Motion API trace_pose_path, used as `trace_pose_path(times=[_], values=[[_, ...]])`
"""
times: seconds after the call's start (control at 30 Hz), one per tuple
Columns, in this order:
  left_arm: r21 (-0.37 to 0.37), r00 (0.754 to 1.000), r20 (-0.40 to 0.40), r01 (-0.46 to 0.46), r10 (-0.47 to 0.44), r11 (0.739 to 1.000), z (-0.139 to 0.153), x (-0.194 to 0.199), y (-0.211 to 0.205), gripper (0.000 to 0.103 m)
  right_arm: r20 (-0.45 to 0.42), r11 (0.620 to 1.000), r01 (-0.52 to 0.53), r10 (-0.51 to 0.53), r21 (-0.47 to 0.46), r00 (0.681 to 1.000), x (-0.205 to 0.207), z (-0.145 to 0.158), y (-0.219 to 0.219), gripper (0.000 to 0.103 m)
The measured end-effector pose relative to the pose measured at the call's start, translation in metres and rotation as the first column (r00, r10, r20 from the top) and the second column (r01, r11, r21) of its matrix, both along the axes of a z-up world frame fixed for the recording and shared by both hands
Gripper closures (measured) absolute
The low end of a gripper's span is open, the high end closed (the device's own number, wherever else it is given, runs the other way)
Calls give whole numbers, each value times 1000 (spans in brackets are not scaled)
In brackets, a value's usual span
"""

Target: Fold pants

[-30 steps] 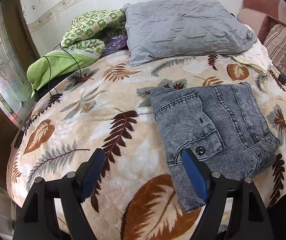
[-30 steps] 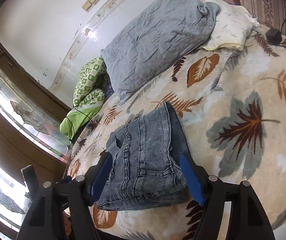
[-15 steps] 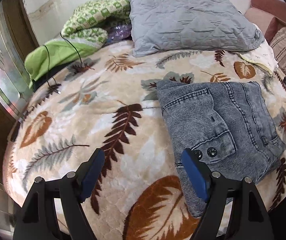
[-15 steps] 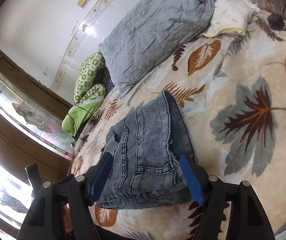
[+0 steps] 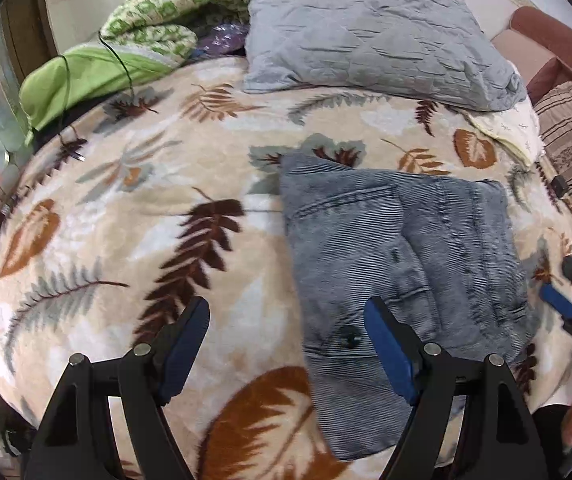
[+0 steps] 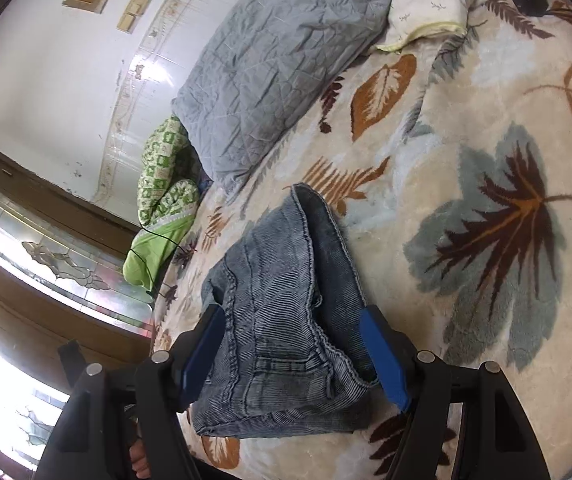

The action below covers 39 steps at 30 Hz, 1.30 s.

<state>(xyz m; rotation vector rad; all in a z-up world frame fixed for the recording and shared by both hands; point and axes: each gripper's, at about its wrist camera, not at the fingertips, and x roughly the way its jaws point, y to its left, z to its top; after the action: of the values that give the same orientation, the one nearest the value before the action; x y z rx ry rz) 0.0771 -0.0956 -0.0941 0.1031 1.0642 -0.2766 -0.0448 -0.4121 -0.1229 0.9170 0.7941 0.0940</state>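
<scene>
While both grippers' jaws stand spread, one folded pants (image 5: 402,248) lies by two pillows

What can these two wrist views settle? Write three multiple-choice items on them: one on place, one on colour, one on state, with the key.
1. Where do the folded pants lie?
A. on the leaf-print blanket
B. on top of the grey pillow
C. on the floor

2. What colour are the pads of the right gripper?
A. red
B. blue
C. white

3. How does the left gripper stand?
A. shut on the pants
B. shut on the blanket
C. open, holding nothing

Key: 1 A, the denim rests on the blanket, nearer than the pillow; 2 B, both pads show blue; 3 C, its fingers stand wide apart above blanket and pants edge.
</scene>
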Motion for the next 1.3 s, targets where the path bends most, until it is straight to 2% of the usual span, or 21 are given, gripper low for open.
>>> trace_pose_path(times=[0.13, 0.33, 0.5, 0.63, 0.87, 1.1, 1.2, 1.3], values=[[15, 999, -37, 1, 0, 1000, -3, 7, -8, 23, -3, 999, 7, -7, -46, 1000, -1, 0, 1, 30], [72, 994, -86, -65, 72, 995, -2, 17, -10, 23, -5, 996, -11, 11, -88, 1000, -10, -1, -1, 30], [43, 998, -33, -50, 51, 998, 8, 8, -10, 23, -17, 994, -17, 15, -111, 1000, -21, -1, -5, 30], [81, 999, -27, -42, 44, 996, 5, 4, -9, 23, 10, 996, 7, -6, -84, 1000, -22, 1, -10, 30], [73, 997, -20, -73, 74, 995, 9, -8, 23, 23, 17, 992, -60, 62, -114, 998, 0, 5, 21, 30], [75, 995, 25, -96, 95, 993, 11, -18, 46, 23, 7, 984, -102, 104, -146, 995, 13, 6, 47, 30], [56, 995, 1, -100, 100, 993, 2, -20, 51, 23, 2, 982, -102, 104, -157, 995, 12, 7, 48, 30], [24, 993, -56, -102, 103, 994, -10, -13, 51, 23, -9, 989, -81, 80, -127, 997, 10, 2, 41, 30]])
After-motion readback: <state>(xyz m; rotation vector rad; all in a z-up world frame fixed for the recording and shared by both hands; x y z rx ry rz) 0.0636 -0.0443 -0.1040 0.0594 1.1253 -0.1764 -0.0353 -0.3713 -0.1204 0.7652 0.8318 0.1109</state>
